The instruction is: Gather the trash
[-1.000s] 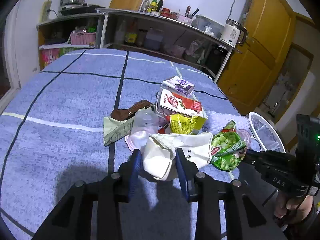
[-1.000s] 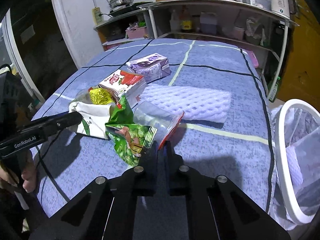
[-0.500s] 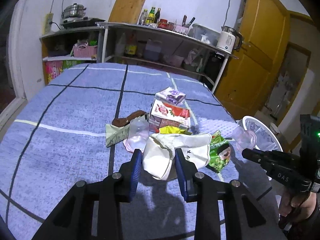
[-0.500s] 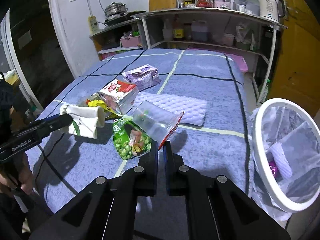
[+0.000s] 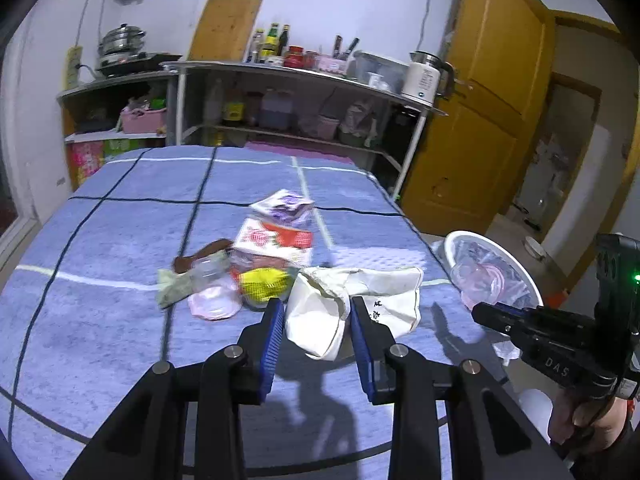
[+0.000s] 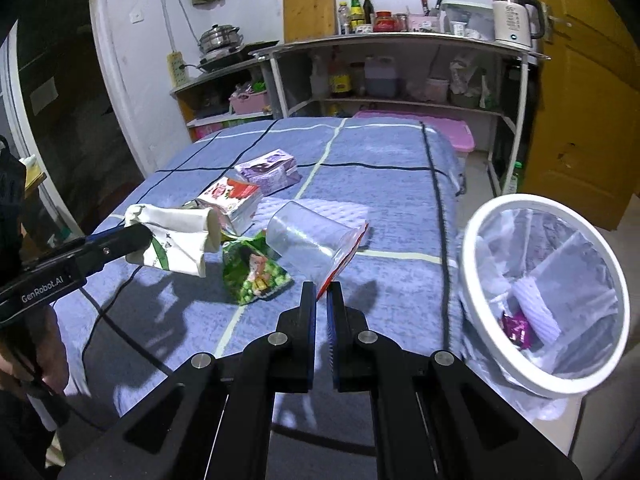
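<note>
My left gripper (image 5: 316, 312) is shut on a crumpled white paper bag (image 5: 352, 300) and holds it above the blue cloth; the bag also shows in the right wrist view (image 6: 176, 236). My right gripper (image 6: 321, 294) is shut on the red edge of a clear plastic zip bag (image 6: 312, 240), lifted off the table. In the left wrist view that zip bag (image 5: 480, 284) hangs over the white-rimmed trash bin (image 5: 516, 264). The bin (image 6: 480, 236) stands to the right of the table, lined with a clear bag holding some trash. A green snack packet (image 6: 256, 272) lies on the cloth.
More trash lies mid-table: a purple carton (image 5: 284, 206), a red-and-white carton (image 5: 276, 238), a yellow wrapper (image 5: 264, 284), a clear cup (image 5: 208, 272) and a brown wrapper (image 5: 200, 254). Metal shelves (image 5: 304, 76) with bottles and a kettle stand behind. A yellow door (image 5: 480, 120) is at the right.
Both grippers have risen and pulled back. The left one lifted the paper bag to the right, off the pile. The right one carried the zip bag toward the bin.
</note>
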`<state>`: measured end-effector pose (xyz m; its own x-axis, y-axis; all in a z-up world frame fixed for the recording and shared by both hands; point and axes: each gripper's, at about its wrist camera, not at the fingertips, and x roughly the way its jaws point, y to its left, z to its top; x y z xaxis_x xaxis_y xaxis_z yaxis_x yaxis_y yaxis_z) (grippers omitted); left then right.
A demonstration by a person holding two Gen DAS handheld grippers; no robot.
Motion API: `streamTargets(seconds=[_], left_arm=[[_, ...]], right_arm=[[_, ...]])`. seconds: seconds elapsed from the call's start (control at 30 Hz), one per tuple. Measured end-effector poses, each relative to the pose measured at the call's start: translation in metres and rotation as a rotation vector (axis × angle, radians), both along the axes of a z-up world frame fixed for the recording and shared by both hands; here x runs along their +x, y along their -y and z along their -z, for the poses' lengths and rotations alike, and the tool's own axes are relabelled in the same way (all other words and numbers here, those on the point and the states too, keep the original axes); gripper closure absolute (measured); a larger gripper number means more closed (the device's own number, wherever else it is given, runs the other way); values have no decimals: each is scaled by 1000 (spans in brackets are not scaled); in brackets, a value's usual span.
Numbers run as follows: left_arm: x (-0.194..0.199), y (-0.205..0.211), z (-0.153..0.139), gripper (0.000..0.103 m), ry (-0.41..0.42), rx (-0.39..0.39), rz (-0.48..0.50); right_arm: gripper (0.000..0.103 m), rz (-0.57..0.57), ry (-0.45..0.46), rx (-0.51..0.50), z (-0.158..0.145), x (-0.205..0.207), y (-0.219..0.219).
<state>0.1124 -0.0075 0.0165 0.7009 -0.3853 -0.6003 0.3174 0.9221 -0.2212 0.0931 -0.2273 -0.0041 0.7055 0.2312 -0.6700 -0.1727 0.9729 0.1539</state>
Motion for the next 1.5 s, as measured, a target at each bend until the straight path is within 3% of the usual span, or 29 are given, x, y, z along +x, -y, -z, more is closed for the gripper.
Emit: streamTargets(seconds=[0.67,1.13,1.5], left_arm=[[33,134,-10,70,22,17,231],[61,214,10,69,-23,45,343],[75,250,32,66,-72,77,391]], right_arm=[[98,255,9,-13,-6,-26,107],[98,358,-60,0,17,-22,159],[97,405,-97,27,28,-17,183]])
